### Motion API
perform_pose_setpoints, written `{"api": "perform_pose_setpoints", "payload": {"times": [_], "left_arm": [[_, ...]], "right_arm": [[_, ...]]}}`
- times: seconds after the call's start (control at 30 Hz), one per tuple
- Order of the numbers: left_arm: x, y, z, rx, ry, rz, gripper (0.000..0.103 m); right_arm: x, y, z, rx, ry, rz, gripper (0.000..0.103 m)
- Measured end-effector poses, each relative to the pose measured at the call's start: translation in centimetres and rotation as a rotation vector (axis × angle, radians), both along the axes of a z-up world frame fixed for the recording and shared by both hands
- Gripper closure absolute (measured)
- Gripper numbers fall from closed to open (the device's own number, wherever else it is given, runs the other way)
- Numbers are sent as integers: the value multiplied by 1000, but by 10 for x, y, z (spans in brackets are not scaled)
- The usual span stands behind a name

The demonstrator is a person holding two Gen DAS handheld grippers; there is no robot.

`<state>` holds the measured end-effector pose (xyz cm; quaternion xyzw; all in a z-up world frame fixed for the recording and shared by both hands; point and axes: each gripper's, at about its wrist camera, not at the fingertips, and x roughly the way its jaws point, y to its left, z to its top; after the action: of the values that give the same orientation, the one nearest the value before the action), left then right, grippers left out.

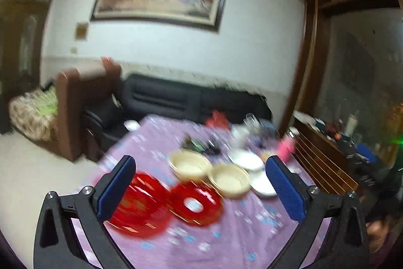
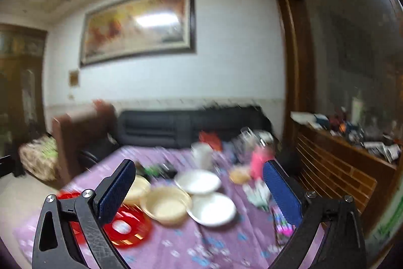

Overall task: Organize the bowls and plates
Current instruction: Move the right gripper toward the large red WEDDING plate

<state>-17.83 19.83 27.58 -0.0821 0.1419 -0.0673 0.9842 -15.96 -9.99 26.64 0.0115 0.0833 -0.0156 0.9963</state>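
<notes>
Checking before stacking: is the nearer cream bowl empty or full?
Empty, as far as the blur allows: the nearer cream bowl sits upright on the purple tablecloth, its pale inside bare.

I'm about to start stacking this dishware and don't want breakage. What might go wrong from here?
1. The two cream bowls sit tight against the white plates; grabbing one may knock its neighbour.
2. The red plates overlap, so lifting one may drag the other.
3. A glass and pink bottle stand behind; reaching far could topple them.
</notes>
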Motion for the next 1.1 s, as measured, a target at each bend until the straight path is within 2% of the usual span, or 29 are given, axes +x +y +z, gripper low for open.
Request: {"api": "perform_pose_setpoints", "payload": {"times": [0.1, 0.2, 0.27, 0.33, 0.43, 0.53, 0.63, 0.73, 0.8, 0.83, 0.9, 1.0, 1.1], "left_arm": [[-10, 28, 33, 76, -66, 113, 0], [-4, 50, 61, 149, -92, 182, 0], [6, 64, 68, 191, -100, 216, 0], [27, 79, 61, 185, -70, 233, 0], [52, 98, 28, 120, 25, 227, 0], [86, 111, -26, 66, 159, 213, 0], [107, 120, -67, 35, 265, 203, 0], [122, 130, -109, 25, 349, 216, 0], [122, 136, -125, 26, 371, 226, 0], [121, 136, -128, 28, 377, 232, 0], [120, 142, -135, 31, 389, 241, 0], [121, 150, -142, 50, 395, 254, 0], [127, 157, -144, 54, 397, 259, 0]], "right_arm": [[-9, 11, 48, -18, -75, 42, 1], [5, 19, 82, 32, -105, 115, 1], [18, 26, 96, 57, -91, 162, 1], [45, 44, 96, 71, -18, 229, 1], [86, 76, 59, 113, 167, 364, 1], [131, 112, -2, 107, 332, 464, 1], [166, 145, -64, 92, 469, 532, 2], [194, 167, -111, 79, 562, 535, 6], [208, 181, -127, 53, 597, 508, 12], [217, 185, -136, 10, 610, 462, 17], [233, 183, -161, -95, 666, 332, 25], [236, 163, -193, -195, 742, 132, 27], [236, 142, -216, -173, 793, 69, 27]]}}
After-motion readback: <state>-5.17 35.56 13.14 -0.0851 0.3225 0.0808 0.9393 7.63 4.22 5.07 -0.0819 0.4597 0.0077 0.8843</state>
